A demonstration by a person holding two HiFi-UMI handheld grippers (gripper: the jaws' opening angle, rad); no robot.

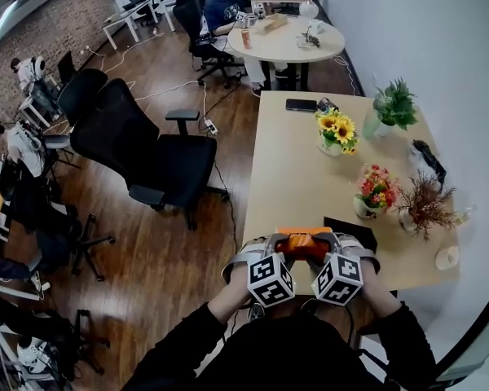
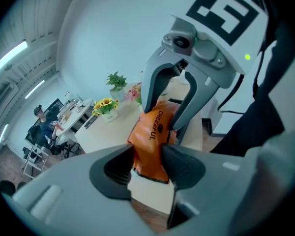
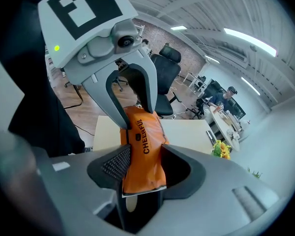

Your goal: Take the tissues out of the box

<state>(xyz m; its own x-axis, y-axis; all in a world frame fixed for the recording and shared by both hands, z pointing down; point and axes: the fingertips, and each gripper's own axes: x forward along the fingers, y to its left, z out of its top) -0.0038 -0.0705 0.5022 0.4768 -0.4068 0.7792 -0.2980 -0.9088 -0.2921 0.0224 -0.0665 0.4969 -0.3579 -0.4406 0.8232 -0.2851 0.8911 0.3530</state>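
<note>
Hovering over the near edge of the table (image 1: 293,161), the orange tissue pack (image 1: 303,241) is strung between both tools. The left gripper (image 2: 147,156) is pinched almost closed on one end, and the right gripper (image 3: 144,157) clamps the other end with a wider gap.

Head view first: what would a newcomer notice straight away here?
An orange packet marked CHEERFUL is gripped from both sides by the left gripper and right gripper, at the near edge of the table. Further back on it stand sunflowers. A black office chair sits to its left.
</note>
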